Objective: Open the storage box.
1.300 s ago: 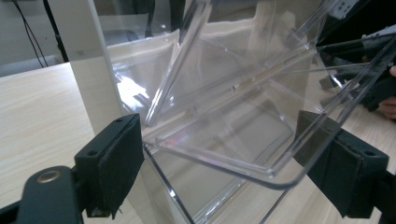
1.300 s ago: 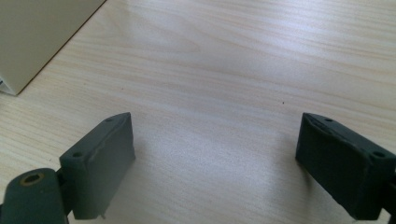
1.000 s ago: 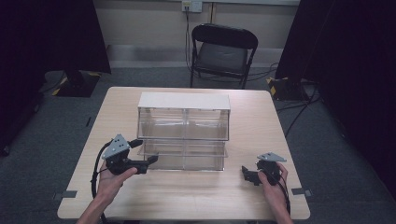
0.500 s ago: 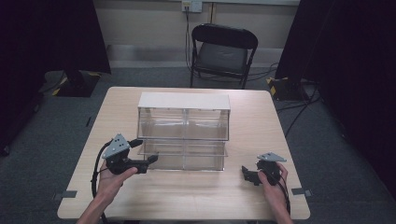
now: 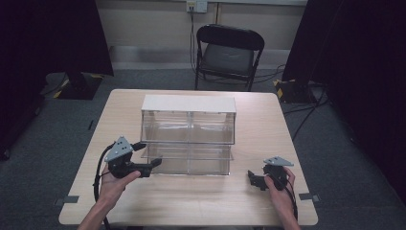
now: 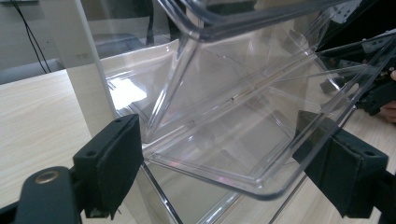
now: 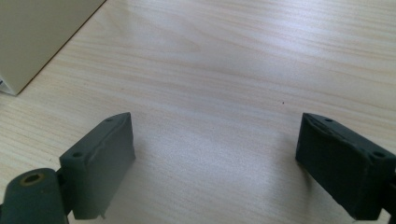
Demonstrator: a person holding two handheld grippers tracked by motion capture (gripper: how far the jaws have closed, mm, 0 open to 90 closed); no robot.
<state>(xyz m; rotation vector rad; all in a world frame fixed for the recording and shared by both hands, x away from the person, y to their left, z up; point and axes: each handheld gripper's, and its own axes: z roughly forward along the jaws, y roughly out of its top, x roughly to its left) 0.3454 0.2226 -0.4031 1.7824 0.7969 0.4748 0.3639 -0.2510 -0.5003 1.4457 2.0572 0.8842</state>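
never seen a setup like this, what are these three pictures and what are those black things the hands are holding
No robot here: a person at a wooden table holds a hand-operated two-jaw gripper in each hand, each with a small camera on it.

The high view looks down from above the person's side. The left gripper sits at the lower left corner of a clear plastic drawer unit with a pale top; the right gripper rests apart on bare table at the right.

The left gripper view looks along that gripper's own black pads. They stand wide apart on either side of a tilted clear drawer, gripping nothing.

The right gripper view shows its pads open over bare wood, holding nothing.

Beyond the table stands an empty folding chair.
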